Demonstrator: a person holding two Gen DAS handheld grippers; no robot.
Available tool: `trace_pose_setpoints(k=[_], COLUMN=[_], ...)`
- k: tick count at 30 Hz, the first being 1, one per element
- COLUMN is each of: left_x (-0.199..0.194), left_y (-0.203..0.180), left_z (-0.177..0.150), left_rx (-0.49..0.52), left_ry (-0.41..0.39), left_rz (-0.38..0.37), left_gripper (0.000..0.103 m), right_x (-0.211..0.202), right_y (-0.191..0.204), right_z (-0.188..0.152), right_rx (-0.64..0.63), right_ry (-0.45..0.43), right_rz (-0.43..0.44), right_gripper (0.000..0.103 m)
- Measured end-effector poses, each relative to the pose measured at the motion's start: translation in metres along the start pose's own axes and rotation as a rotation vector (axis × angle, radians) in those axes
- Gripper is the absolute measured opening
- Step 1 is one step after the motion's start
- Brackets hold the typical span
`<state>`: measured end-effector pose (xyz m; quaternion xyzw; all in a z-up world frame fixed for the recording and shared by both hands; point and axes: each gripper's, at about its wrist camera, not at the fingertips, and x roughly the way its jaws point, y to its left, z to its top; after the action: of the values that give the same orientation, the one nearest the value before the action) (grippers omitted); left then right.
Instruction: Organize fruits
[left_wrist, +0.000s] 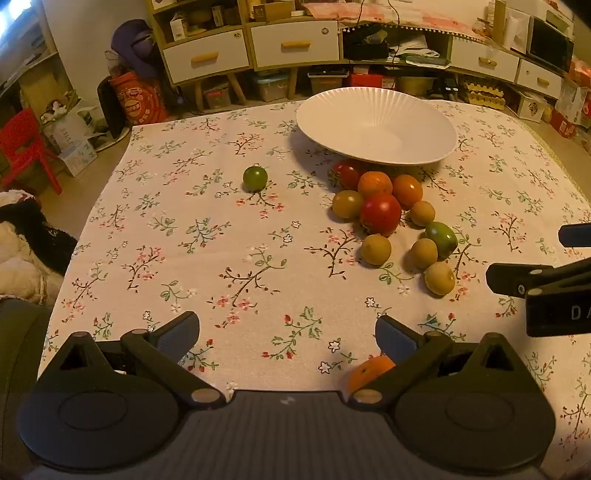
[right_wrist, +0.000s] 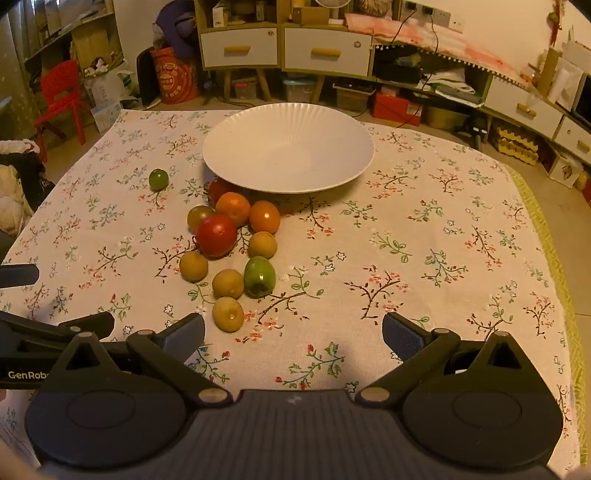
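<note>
A white ribbed plate (left_wrist: 376, 125) (right_wrist: 288, 147) stands empty at the far side of the table. Several fruits lie in a cluster in front of it: a red tomato (left_wrist: 380, 214) (right_wrist: 216, 235), oranges (left_wrist: 375, 184) (right_wrist: 233, 208), yellow-brown fruits (left_wrist: 439, 278) (right_wrist: 228, 314) and a green fruit (left_wrist: 441, 239) (right_wrist: 259, 277). A lone green fruit (left_wrist: 255, 178) (right_wrist: 159, 179) lies to the left. Another orange (left_wrist: 369, 371) sits partly hidden under my left gripper's right finger. My left gripper (left_wrist: 288, 334) and right gripper (right_wrist: 293, 334) are open and empty, above the cloth near the front.
A floral tablecloth (left_wrist: 221, 240) (right_wrist: 424, 258) covers the table. Shelves and drawers (left_wrist: 295, 40) stand behind it, with a red chair (left_wrist: 26, 147) on the floor at the left. The right gripper's body shows at the right edge of the left wrist view (left_wrist: 546, 291).
</note>
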<state>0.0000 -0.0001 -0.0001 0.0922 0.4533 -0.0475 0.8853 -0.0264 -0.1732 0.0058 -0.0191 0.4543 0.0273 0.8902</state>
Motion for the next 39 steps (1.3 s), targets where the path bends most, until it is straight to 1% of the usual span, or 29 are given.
trace_pose_setpoints(k=[39], left_x=[0.0002], left_y=[-0.0009], left_z=[-0.0001], left_rx=[-0.001], left_ry=[0.002], left_rz=[0.0], left_gripper=[0.101], right_x=[0.001], right_y=[0.005], right_z=[0.0001], right_rx=[-0.004], right_ry=[0.0], right_rz=[-0.002], right_gripper=[0.103])
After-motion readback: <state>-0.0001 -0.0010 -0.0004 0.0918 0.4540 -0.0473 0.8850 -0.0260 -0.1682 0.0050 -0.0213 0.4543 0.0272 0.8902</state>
